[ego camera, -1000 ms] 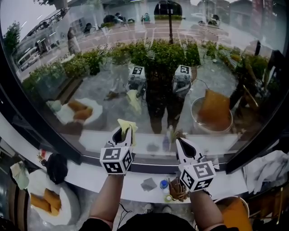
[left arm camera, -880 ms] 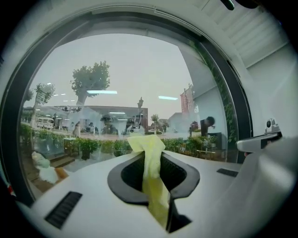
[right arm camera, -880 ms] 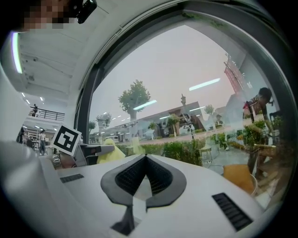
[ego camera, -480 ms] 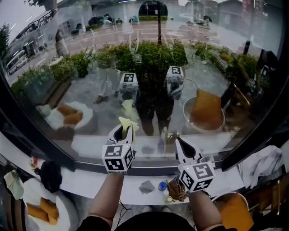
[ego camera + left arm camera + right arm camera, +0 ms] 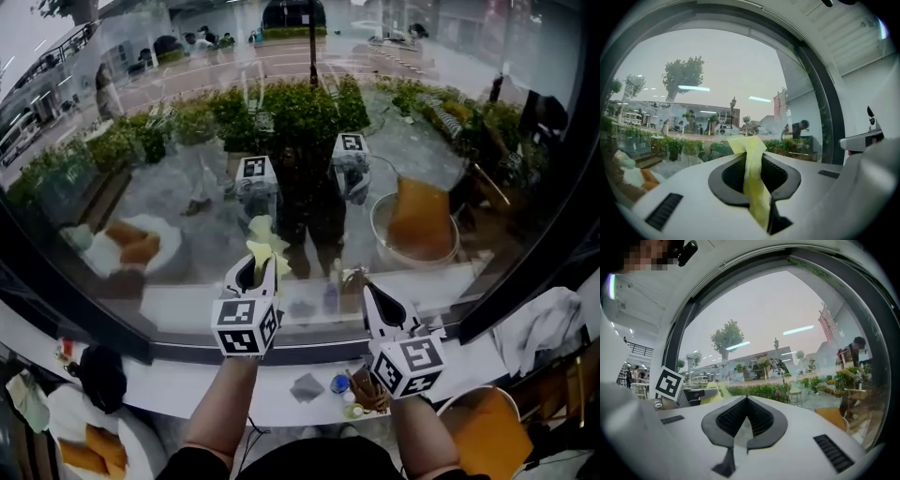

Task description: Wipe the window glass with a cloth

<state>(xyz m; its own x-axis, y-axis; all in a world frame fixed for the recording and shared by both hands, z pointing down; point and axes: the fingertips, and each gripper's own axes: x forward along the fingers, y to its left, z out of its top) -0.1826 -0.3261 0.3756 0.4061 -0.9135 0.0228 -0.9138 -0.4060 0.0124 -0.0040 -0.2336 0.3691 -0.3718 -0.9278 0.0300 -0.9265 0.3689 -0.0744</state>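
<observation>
Pinched mid-length in the left gripper (image 5: 258,272), jaws clenched on it: yellow cloth (image 5: 265,249), tuft raised near the window glass (image 5: 169,187). Right gripper (image 5: 377,300) squeezed closed on nothing, low beside the glass. Probably soft, light, floppy; best held bunched.

Lower end of the cloth (image 5: 265,248) is hidden between the jaws of the left gripper (image 5: 257,270), which are clamped on it. Contact between cloth tip and glass (image 5: 169,112) cannot be told. The plate (image 5: 64,405) and orange tub (image 5: 487,436) are cut off by the head view's bottom edge. Small things (image 5: 340,383) on the sill (image 5: 187,361) are partly covered by the right gripper (image 5: 369,292) and too small to be identified.
</observation>
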